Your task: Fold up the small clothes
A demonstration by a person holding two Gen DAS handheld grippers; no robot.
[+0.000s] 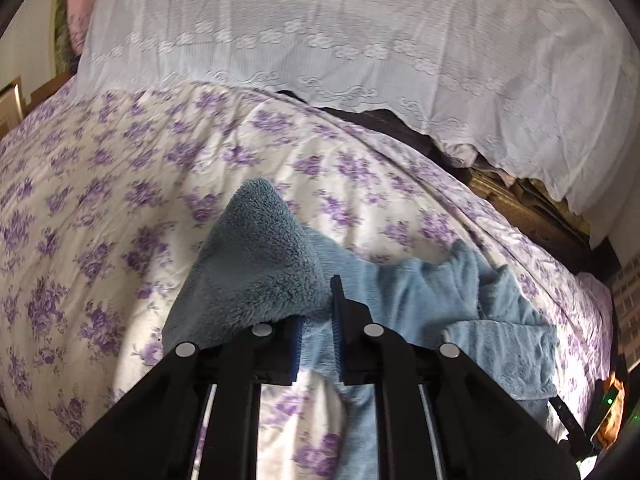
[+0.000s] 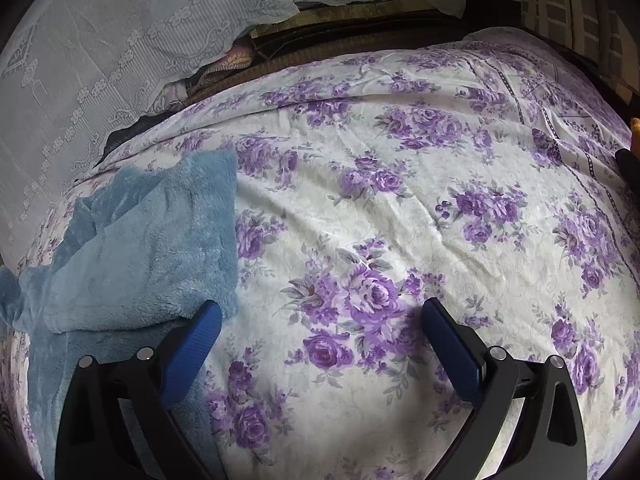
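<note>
A fluffy blue cloth [image 1: 432,300] lies on the floral bedspread [image 1: 100,208]. My left gripper [image 1: 320,304] is shut on a corner of the cloth, which stands up in a peak [image 1: 260,248] over the left finger, lifted above the bed. In the right wrist view the blue cloth [image 2: 148,252] lies partly folded at the left. My right gripper [image 2: 320,316] is open and empty over the bedspread [image 2: 400,200], its left fingertip [image 2: 208,316] at the cloth's right edge.
A white lace cover [image 1: 320,32] drapes over something behind the bed; it also shows in the right wrist view [image 2: 100,40]. A dark gap [image 1: 540,216] with wooden parts runs between bed and cover. A window grille [image 2: 568,8] is at far right.
</note>
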